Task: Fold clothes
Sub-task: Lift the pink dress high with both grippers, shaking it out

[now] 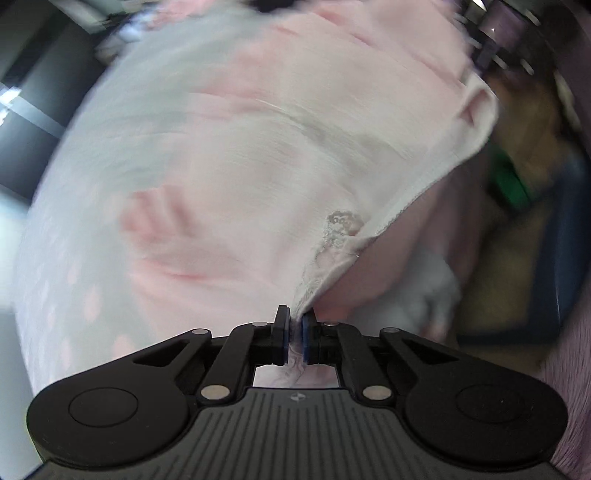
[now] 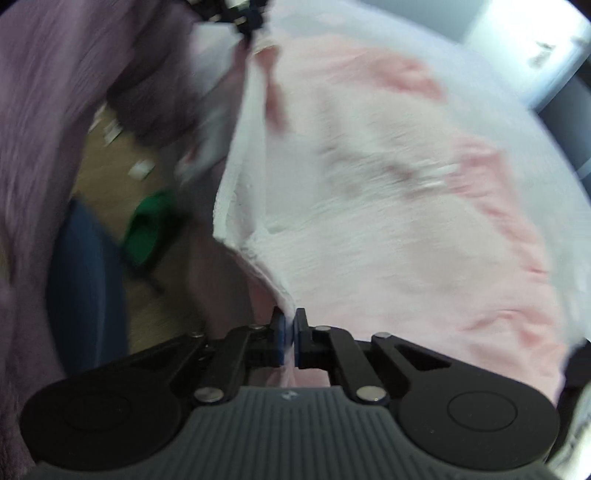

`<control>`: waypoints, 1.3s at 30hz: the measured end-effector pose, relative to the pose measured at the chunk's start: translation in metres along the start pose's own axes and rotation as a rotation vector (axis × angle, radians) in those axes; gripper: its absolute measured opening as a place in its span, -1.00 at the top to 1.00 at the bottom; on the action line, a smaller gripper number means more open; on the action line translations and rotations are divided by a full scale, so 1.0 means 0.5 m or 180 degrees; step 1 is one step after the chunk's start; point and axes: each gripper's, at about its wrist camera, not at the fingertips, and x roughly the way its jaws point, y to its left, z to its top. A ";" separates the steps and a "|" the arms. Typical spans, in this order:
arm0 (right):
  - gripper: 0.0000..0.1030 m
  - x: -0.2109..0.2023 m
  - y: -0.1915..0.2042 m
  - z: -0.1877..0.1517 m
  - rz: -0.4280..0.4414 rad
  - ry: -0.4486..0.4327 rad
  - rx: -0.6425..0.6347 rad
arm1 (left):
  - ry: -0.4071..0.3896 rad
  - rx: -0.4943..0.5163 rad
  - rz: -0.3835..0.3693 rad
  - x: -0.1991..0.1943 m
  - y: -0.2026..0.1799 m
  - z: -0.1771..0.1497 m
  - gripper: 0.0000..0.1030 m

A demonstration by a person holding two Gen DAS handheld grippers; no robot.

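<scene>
A pale pink and white garment [image 1: 229,177] with pink dots and a lace-trimmed edge fills the left wrist view, held up and stretched. My left gripper [image 1: 294,332] is shut on its edge near the lace patch. The same garment [image 2: 388,192] fills the right wrist view. My right gripper [image 2: 290,332] is shut on its hem. The other gripper [image 2: 240,14] shows at the top of the right wrist view, holding the far end of the edge. Both views are motion-blurred.
A mauve fuzzy cloth [image 2: 44,110] hangs at the left of the right wrist view and shows at the lower right of the left wrist view [image 1: 569,369]. Below are a wooden floor [image 2: 103,177], a green object [image 2: 147,229] and a blue object [image 2: 85,280].
</scene>
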 end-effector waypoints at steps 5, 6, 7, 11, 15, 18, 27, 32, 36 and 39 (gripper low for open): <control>0.92 -0.171 -0.151 0.064 -0.1030 -0.0531 0.0321 | -0.0551 -0.0754 0.0284 -0.121 0.107 0.071 0.93; 0.92 -0.213 -0.179 0.079 -0.1247 -0.0653 0.0357 | -0.0742 -0.0891 0.0296 -0.153 0.125 0.089 0.93; 0.92 -0.255 -0.201 0.096 -0.1477 -0.0769 0.0369 | -0.0936 -0.1026 0.0305 -0.185 0.143 0.108 0.93; 0.93 -0.415 -0.256 0.154 -0.2403 -0.1276 0.0418 | -0.1776 -0.1488 0.0373 -0.313 0.196 0.175 0.93; 0.93 -0.529 -0.263 0.201 -0.2839 -0.1658 0.0420 | -0.2409 -0.1649 0.0826 -0.436 0.222 0.198 0.94; 0.94 -0.569 -0.244 0.230 -0.2948 -0.1820 0.0314 | -0.2812 -0.1808 0.1228 -0.538 0.246 0.189 0.94; 0.94 -0.712 -0.210 0.274 -0.3464 -0.2604 0.0386 | -0.3605 -0.1808 0.1652 -0.720 0.202 0.239 0.95; 0.94 -0.741 -0.238 0.243 -0.3371 -0.2681 0.0775 | -0.3513 -0.1602 0.1945 -0.722 0.150 0.261 0.94; 0.94 -0.730 -0.201 0.231 -0.3210 -0.2726 0.0663 | -0.3596 -0.1637 0.2441 -0.752 0.107 0.231 0.94; 0.94 -0.721 -0.172 0.223 -0.3091 -0.2759 0.0571 | -0.3512 -0.1618 0.2483 -0.759 0.081 0.222 0.94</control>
